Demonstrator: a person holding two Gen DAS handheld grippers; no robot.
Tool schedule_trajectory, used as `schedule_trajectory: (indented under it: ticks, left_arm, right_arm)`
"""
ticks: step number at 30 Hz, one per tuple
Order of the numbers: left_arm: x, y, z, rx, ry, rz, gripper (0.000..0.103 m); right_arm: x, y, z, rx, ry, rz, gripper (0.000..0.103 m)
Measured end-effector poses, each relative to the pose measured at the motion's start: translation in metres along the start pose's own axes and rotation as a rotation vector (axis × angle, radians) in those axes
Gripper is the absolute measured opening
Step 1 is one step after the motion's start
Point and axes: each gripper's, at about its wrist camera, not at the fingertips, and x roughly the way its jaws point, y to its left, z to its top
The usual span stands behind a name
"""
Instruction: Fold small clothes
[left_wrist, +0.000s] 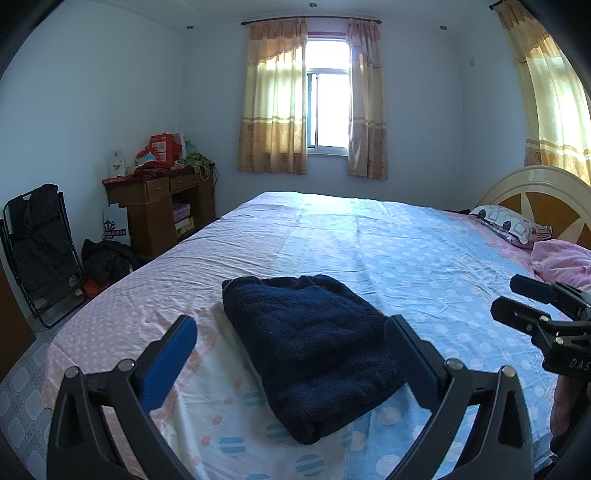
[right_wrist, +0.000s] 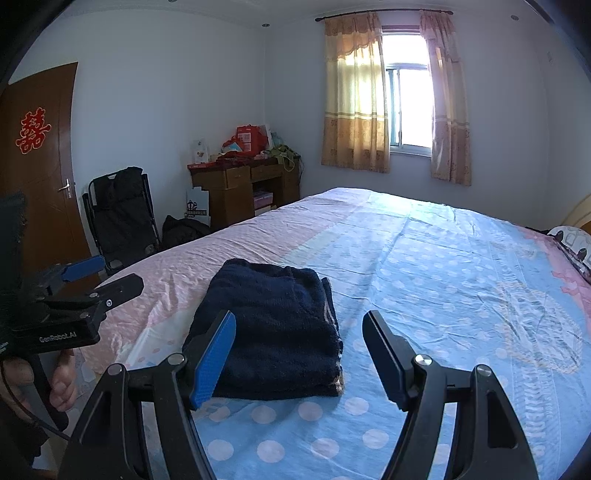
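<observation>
Navy knit, folded into a thick rectangle, the small garment (left_wrist: 314, 354) lies flat on the dotted pink-and-blue bedsheet (left_wrist: 424, 251), near the bed's closest edge. Going left to right in the left wrist view: a black folding chair (left_wrist: 40, 247) at nine o'clock, a cluttered brown desk (left_wrist: 162, 206) at ten, the curtained window (left_wrist: 327, 99) at twelve, a patterned pillow (left_wrist: 506, 223) and cream headboard (left_wrist: 535, 192) at two to three. The left gripper (left_wrist: 291, 343) hangs over the garment with its jaws spread wide, one blue pad on each side of the cloth, gripping nothing. The right gripper (right_wrist: 299, 341), at three o'clock in that view, also stands wide open and empty; in its own view the garment sits at its left finger, toward eleven o'clock.
</observation>
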Motion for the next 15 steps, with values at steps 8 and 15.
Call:
schedule_trajectory:
  ticks: [8,15]
  left_arm:
    - [0.0002,-0.0001,0.0,0.002,0.001,0.001,0.103]
    - [-0.0002,-0.0007,-0.0001,0.001,0.0,0.001,0.103]
  right_arm:
    - [-0.0022,0.0022,0.001,-0.002,0.002,0.002,0.072]
    - [-0.0019,0.002,0.0011,0.0,0.002,0.004,0.072]
